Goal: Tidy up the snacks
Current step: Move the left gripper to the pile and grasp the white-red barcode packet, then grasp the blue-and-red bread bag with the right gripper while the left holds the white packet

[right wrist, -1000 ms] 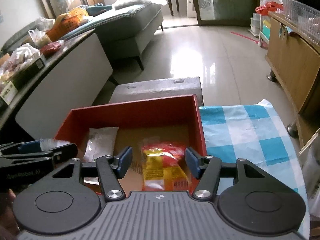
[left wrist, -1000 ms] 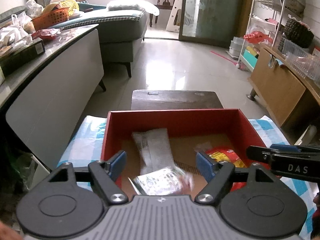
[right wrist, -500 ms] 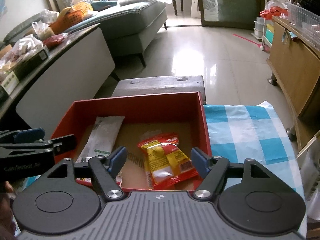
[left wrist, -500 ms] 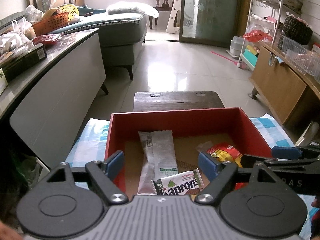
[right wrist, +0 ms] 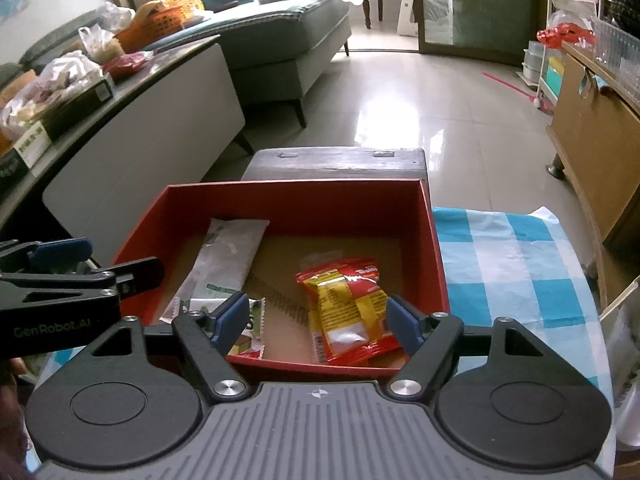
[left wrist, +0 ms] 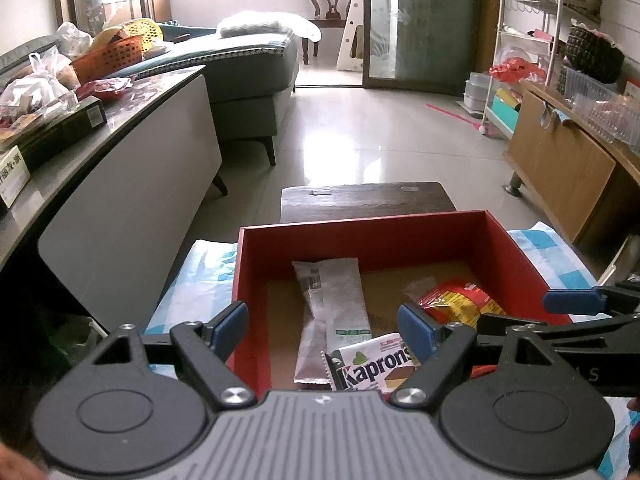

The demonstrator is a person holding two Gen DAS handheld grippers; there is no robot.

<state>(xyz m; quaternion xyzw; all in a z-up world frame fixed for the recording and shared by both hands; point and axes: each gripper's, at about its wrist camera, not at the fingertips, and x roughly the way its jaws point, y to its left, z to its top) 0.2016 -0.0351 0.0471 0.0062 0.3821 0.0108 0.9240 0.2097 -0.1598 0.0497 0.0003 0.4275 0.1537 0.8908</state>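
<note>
— Are the grippers holding anything?
— No; the right gripper (right wrist: 316,322) has just been opening, jaws wide, the red-yellow packet (right wrist: 348,308) lying loose between them in the red box (right wrist: 296,200); the left gripper (left wrist: 322,330) is released too, the Kaprons wafer (left wrist: 376,364) and grey wrapper (left wrist: 332,312) just ahead.

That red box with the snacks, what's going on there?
A person holds two grippers over the red cardboard box. Inside lie a long silver wrapper, a red-and-yellow packet and a green-and-white Kaprons wafer pack. The left gripper is open and holds nothing; the right gripper's jaws have just been opening, the packet lying loose below.
</note>
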